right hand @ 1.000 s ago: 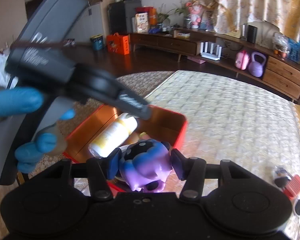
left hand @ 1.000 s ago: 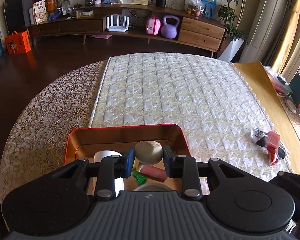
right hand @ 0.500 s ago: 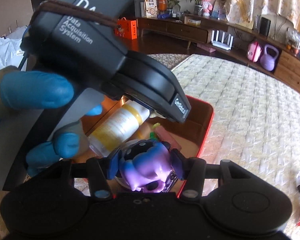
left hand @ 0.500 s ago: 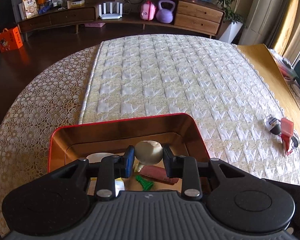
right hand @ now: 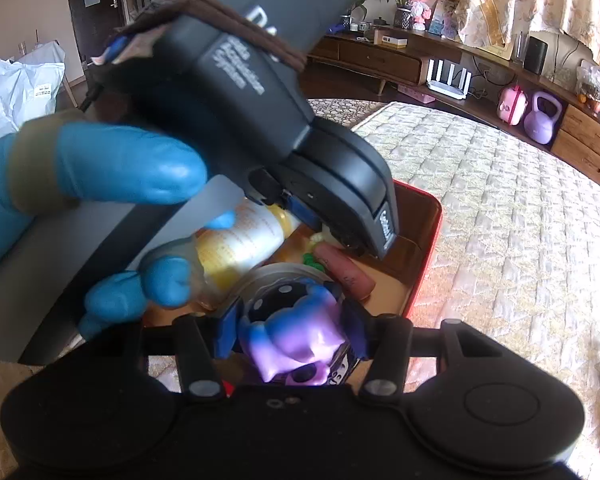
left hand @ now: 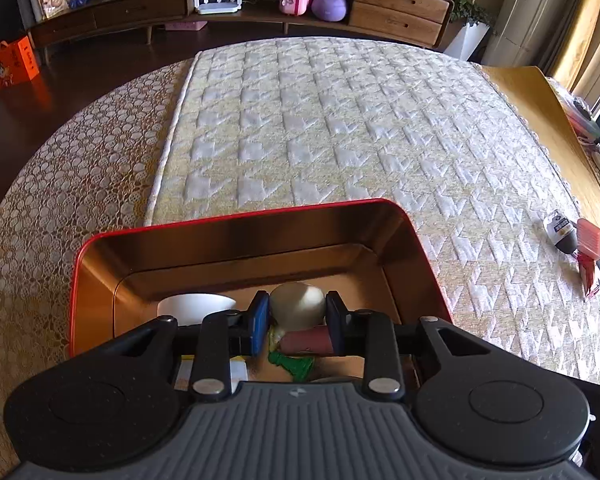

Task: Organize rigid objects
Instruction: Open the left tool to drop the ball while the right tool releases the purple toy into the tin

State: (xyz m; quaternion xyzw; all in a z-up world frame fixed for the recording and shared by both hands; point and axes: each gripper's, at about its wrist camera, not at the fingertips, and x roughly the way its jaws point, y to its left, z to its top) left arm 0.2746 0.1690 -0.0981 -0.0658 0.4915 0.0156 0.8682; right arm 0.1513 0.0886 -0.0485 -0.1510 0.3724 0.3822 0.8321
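A red tin box [left hand: 228, 222] with a coppery inside lies on the quilted table cover. My left gripper [left hand: 298, 322] hangs low inside it, shut on a cream rounded object [left hand: 298, 306]. Under it lie a pink sausage-like piece [left hand: 306, 340], a green toy piece [left hand: 292, 364] and a white-and-yellow bottle [left hand: 196, 306]. In the right wrist view my right gripper [right hand: 290, 332] is shut on a purple-blue toy figure [right hand: 296, 340] over the box's near end [right hand: 428, 256]. The left gripper's body and a blue-gloved hand [right hand: 112, 168] fill that view's left half.
A red comb with a small dark bottle [left hand: 576, 240] lies on the cover to the right of the box. A round tin lid [right hand: 276, 276] shows beneath the figure. Beyond the table stand a low wooden sideboard [left hand: 396, 4] and dark floor.
Both grippers have sunk toward the box with their objects still held. The box now looms larger in both views, and the left gripper's body crowds closer in the right wrist view.
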